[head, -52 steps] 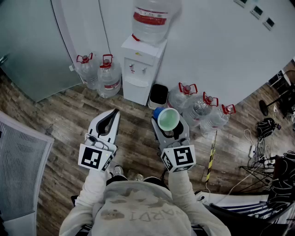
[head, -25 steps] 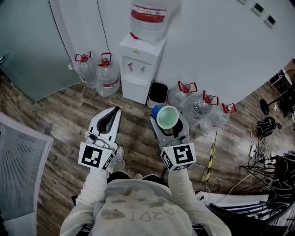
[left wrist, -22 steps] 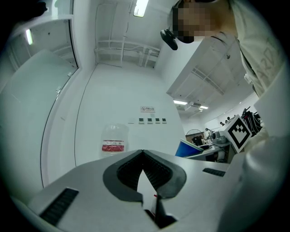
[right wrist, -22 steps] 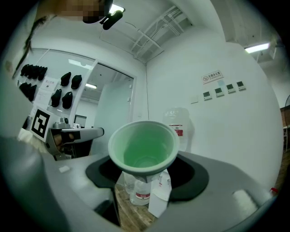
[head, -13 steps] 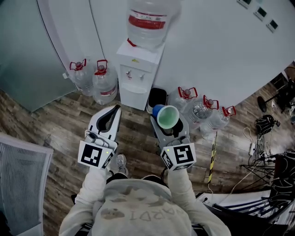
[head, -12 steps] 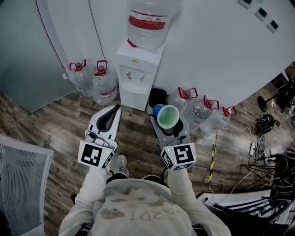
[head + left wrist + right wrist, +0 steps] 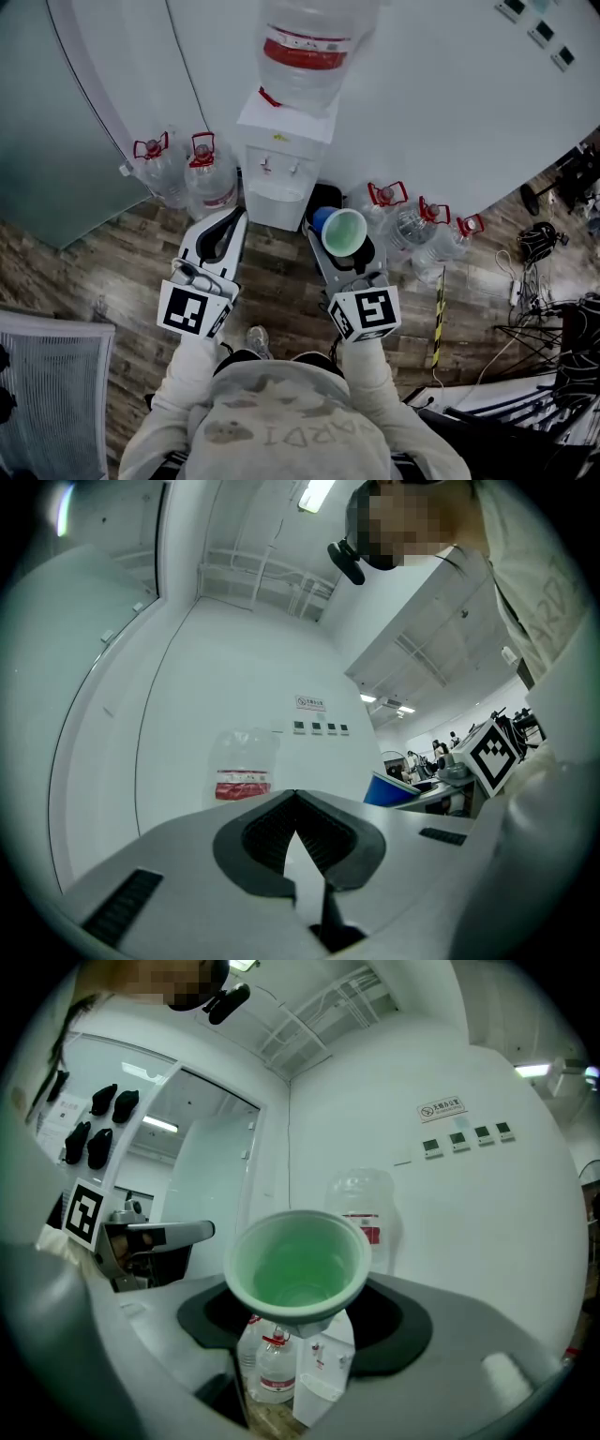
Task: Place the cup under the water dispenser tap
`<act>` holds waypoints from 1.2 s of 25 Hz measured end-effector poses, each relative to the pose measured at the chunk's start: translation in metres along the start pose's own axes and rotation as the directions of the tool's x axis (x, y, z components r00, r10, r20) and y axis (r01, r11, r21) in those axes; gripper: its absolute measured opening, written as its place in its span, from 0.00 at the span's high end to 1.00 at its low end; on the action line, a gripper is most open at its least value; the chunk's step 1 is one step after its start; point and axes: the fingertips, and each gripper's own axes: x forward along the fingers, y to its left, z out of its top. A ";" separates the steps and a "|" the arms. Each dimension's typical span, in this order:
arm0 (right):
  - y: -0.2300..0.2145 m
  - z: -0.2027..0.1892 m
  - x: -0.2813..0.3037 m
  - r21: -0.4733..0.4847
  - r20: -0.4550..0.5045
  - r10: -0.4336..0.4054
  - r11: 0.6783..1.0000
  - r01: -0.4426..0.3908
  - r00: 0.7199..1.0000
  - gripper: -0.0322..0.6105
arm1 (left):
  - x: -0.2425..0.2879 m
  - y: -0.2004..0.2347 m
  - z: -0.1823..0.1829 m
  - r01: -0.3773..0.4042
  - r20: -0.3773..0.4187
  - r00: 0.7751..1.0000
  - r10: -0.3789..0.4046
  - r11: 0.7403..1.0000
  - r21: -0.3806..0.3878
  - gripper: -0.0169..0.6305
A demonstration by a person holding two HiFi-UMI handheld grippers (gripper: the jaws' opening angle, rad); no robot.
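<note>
Right gripper [image 7: 302, 1321] clamped on green cup [image 7: 298, 1258], rim facing camera. Water dispenser [image 7: 325, 1379] beyond it, spare bottles [image 7: 271, 1372] just left.

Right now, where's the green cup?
Head view, centre-right: the green cup sits clamped in the right gripper, just right of the water dispenser.
</note>
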 end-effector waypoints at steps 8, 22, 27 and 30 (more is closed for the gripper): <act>0.000 -0.007 0.047 0.004 -0.005 -0.044 0.999 0.044 0.999 0.48 | 0.023 0.045 -0.012 0.046 0.004 0.999 -0.046 0.999 -0.010 0.96; -0.016 -0.038 0.093 0.005 -0.072 -0.059 0.998 0.059 0.996 0.48 | 0.065 0.073 -0.047 0.083 -0.011 0.996 -0.084 0.995 -0.046 0.96; -0.032 -0.058 0.123 0.022 -0.103 -0.033 0.999 0.036 0.994 0.48 | 0.089 0.086 -0.063 0.078 -0.032 0.996 -0.080 0.996 -0.050 0.97; -0.041 -0.073 0.144 0.017 -0.130 -0.011 1.000 0.013 0.991 0.48 | 0.104 0.096 -0.073 0.060 -0.045 0.997 -0.063 0.997 -0.055 0.97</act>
